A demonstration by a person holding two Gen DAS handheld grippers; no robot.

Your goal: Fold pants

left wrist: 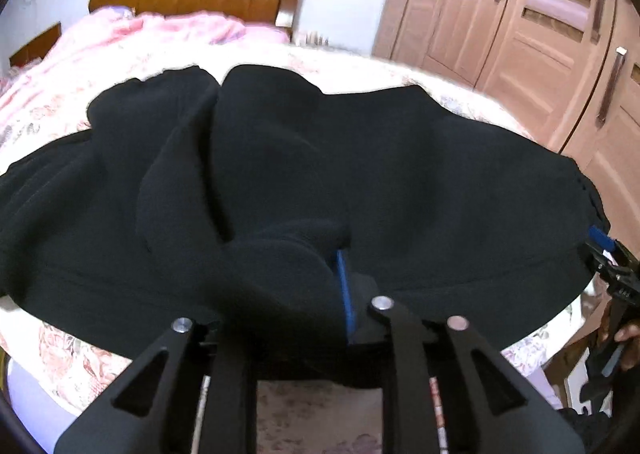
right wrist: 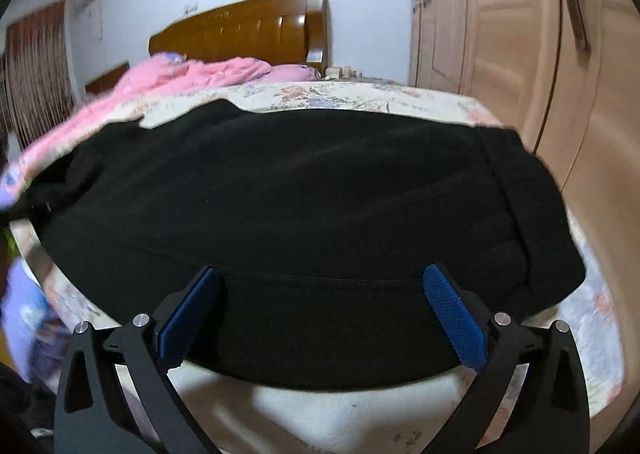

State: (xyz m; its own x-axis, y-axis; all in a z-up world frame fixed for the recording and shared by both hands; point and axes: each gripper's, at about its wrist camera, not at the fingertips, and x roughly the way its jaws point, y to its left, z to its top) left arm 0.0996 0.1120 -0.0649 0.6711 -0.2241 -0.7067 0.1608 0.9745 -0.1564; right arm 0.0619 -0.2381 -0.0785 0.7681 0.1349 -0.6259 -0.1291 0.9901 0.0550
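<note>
- Pants (left wrist: 280, 158): black, soft cloth, laid crosswise on the bed (right wrist: 360, 94), close to its near edge.
- In the right wrist view the cloth is seen mostly flat and smooth; a stitched band runs across it near the right end.
- In the left wrist view the left half is seen rumpled, with deep folds running away from the tool and one layer lapped over another.
- Left tool (left wrist: 304, 294): nearly closed, gripping a thick fold of the pants at the near edge. One blue pad (left wrist: 343, 290) is seen pressed against the cloth; the other finger is hidden under it.
- Right tool (right wrist: 324, 314): wide open, nothing gripped. Both blue pads are seen, well apart, over the near hem of the pants; the cloth lies between and below them, not pinched.
- Right tool is also seen at the far right of the left wrist view, just beside the right end of the pants.
- Bed sheet is floral; a pink quilt (right wrist: 192, 74) is bunched at the far left, touching the far left corner of the pants.
- Headboard (right wrist: 248, 30), brown wood, is seen behind the quilt.
- Wardrobe (left wrist: 520, 14), with light wood doors, stands to the right of the bed.
</note>
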